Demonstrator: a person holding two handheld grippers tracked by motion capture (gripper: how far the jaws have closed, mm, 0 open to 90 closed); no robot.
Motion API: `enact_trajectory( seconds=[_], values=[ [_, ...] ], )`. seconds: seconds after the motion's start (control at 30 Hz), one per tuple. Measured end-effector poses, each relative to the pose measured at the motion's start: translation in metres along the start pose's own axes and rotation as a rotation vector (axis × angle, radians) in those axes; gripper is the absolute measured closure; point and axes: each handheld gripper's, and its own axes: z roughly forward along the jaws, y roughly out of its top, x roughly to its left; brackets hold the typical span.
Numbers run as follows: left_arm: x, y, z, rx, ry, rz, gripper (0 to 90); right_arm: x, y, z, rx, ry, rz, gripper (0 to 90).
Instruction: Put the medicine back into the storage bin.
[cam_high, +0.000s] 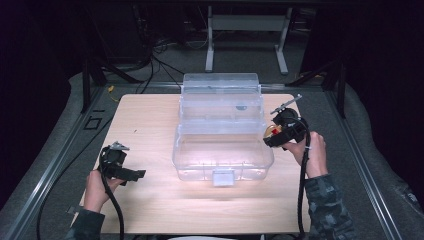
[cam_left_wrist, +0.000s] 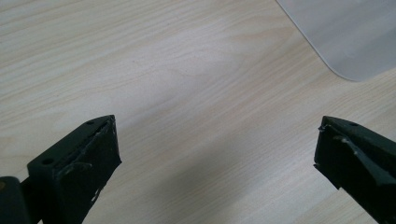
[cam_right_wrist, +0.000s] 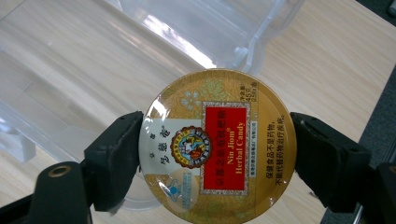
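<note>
A round gold candy tin (cam_right_wrist: 217, 145) with a red label sits clamped between the two black jaws of my right gripper (cam_right_wrist: 217, 154). In the high view that right gripper (cam_high: 274, 134) hovers at the right rim of the clear plastic box (cam_high: 222, 159), and the tin (cam_high: 271, 132) shows as a small red and gold spot. The box stands open with its lid (cam_high: 221, 90) raised at the back. My left gripper (cam_high: 140, 174) rests low over the wood at the front left, jaws wide apart with nothing between them (cam_left_wrist: 217, 140).
The light wooden table (cam_high: 150, 125) carries the box in its middle. A corner of the clear box (cam_left_wrist: 345, 32) shows at the top right of the left gripper view. Dark floor, cables and a white frame (cam_high: 247, 30) lie beyond the far edge.
</note>
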Motion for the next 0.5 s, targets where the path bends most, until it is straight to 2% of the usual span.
enact_trajectory(
  seconds=[0.27,0.4,0.5],
  values=[
    [-0.001,0.001,0.0,0.0,-0.001,0.001,0.2,0.014,0.009,0.012,0.024,0.018,-0.041,20.1],
    [0.0,0.001,-0.001,0.0,0.001,0.0,0.2,0.019,0.011,0.018,0.021,0.043,-0.052,20.1],
    [-0.001,0.001,0.001,0.003,-0.002,-0.001,0.1,0.023,0.012,0.023,0.04,0.046,-0.058,20.1]
  ],
)
